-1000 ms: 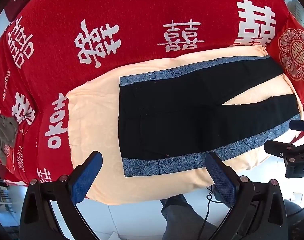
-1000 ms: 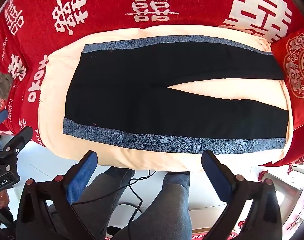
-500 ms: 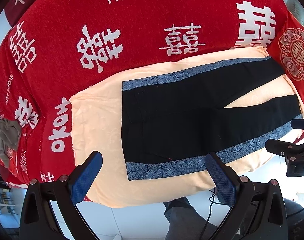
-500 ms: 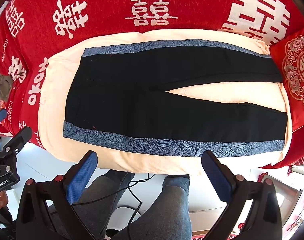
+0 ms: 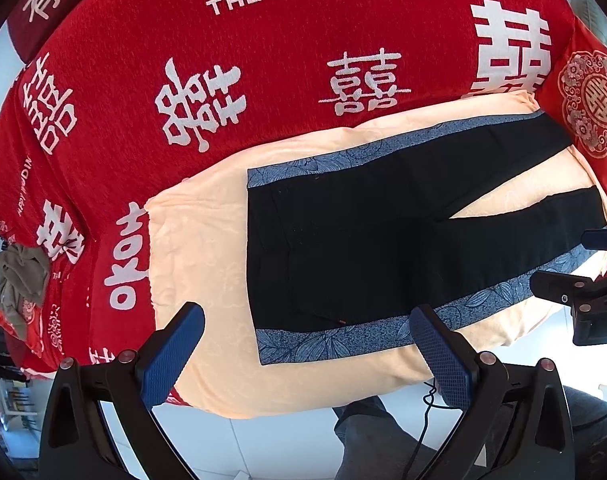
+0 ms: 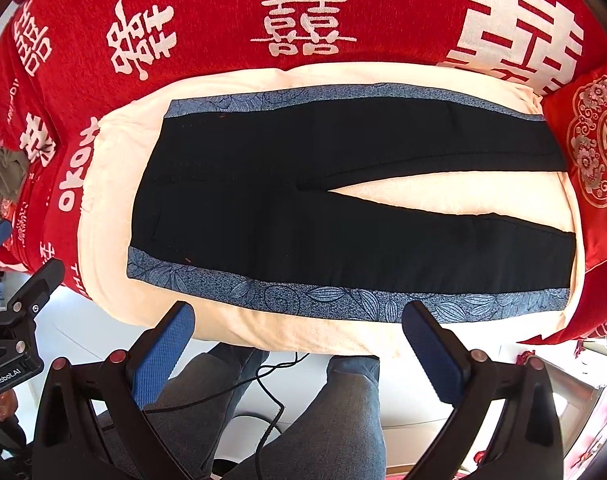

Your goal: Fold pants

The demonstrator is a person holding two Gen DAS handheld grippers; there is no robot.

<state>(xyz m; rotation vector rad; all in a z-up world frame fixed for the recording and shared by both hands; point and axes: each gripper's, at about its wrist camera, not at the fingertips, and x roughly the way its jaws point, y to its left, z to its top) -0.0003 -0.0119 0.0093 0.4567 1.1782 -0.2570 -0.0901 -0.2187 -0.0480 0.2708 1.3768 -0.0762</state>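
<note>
Black pants (image 6: 343,208) with blue leaf-print side stripes lie flat, unfolded, on a cream blanket (image 6: 115,272) over the red bed cover (image 6: 223,12), waistband to my left, legs splayed to my right. My left gripper (image 5: 307,344) hovers near the waistband's near corner, fingers spread, holding nothing. My right gripper (image 6: 299,340) hangs over the near stripe, fingers spread, empty.

Red bedspread (image 5: 287,52), cream blanket (image 5: 207,248), red cushion (image 6: 595,152), grey garment (image 5: 19,276) at edge.

Unfolded pants (image 6: 303,208) on cream blanket (image 6: 115,280)
</note>
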